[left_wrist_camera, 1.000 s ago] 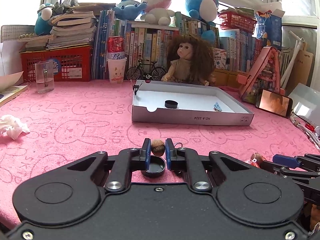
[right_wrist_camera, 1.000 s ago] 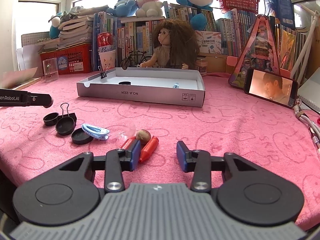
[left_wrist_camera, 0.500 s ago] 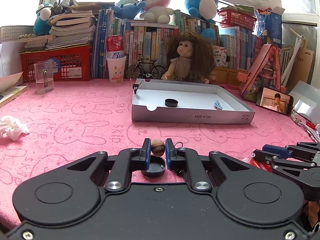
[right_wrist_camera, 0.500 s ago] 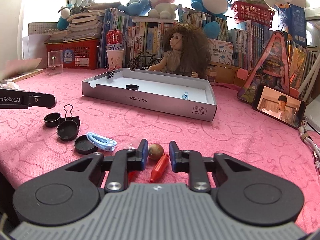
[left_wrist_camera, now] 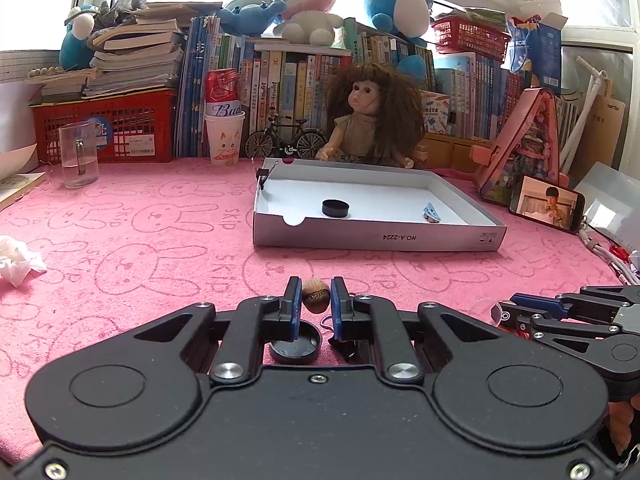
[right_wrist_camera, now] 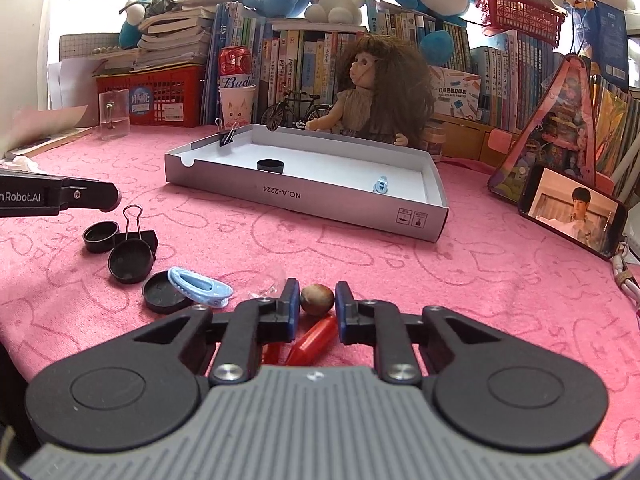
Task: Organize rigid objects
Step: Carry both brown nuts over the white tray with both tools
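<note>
My left gripper (left_wrist_camera: 316, 299) is shut on a brown walnut (left_wrist_camera: 316, 295) and holds it above a black cap (left_wrist_camera: 295, 346) on the pink cloth. My right gripper (right_wrist_camera: 317, 300) is shut on a second brown nut (right_wrist_camera: 317, 299), low over red pieces (right_wrist_camera: 312, 339). The white cardboard tray (left_wrist_camera: 376, 237) lies ahead; it holds a black cap (left_wrist_camera: 335, 208), a blue clip (left_wrist_camera: 432, 213) and a binder clip (left_wrist_camera: 263, 174). In the right wrist view the tray (right_wrist_camera: 304, 196) sits ahead to the left.
Loose on the cloth left of my right gripper: black caps (right_wrist_camera: 130, 260), a binder clip (right_wrist_camera: 138, 230), a blue clip (right_wrist_camera: 200, 286). A phone (right_wrist_camera: 572, 210) stands at right, a glass (left_wrist_camera: 78, 156) and crumpled tissue (left_wrist_camera: 16, 260) at left. A doll (left_wrist_camera: 370, 116) and books line the back.
My right gripper closed from wide open onto the brown nut and rose slightly. My left gripper kept its hold on the walnut and barely moved.
</note>
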A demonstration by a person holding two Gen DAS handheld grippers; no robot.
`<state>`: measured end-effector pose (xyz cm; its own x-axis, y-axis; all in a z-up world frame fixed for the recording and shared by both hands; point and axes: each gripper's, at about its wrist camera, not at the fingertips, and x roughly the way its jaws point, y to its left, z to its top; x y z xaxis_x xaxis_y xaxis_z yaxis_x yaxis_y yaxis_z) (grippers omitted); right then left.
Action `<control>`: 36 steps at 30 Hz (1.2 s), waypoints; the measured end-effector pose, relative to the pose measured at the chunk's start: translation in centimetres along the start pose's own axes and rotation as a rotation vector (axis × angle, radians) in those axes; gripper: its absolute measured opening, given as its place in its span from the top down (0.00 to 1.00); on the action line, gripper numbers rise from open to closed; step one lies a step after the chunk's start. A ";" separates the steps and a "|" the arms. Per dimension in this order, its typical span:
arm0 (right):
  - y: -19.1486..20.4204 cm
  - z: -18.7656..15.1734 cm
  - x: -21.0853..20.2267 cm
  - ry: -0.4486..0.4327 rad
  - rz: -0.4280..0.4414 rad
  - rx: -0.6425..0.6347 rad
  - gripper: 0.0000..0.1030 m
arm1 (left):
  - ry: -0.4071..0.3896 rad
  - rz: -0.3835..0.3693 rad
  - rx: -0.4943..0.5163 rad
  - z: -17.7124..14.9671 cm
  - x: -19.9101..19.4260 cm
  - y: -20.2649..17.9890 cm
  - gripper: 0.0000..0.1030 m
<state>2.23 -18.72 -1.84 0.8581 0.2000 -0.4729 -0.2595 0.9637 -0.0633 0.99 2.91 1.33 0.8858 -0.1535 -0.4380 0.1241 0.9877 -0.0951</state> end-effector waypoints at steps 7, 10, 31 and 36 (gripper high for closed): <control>-0.7 0.6 -0.3 -0.022 -0.005 0.031 0.78 | -0.004 -0.011 0.005 0.5 0.4 -0.5 0.87; -1.1 0.9 -0.3 -0.029 -0.008 0.048 0.78 | -0.006 -0.016 0.006 0.8 0.6 -0.6 0.87; -3.6 4.2 1.4 -0.075 -0.038 0.162 0.78 | -0.032 -0.067 0.006 5.2 4.0 -1.3 0.87; -5.0 5.6 2.9 -0.075 -0.051 0.203 0.78 | -0.030 -0.065 0.010 6.8 6.0 -1.3 0.87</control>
<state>8.55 -22.00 2.04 0.9003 0.1549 -0.4068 -0.1264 0.9873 0.0963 9.16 0.95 4.96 0.8887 -0.2167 -0.4041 0.1863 0.9759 -0.1138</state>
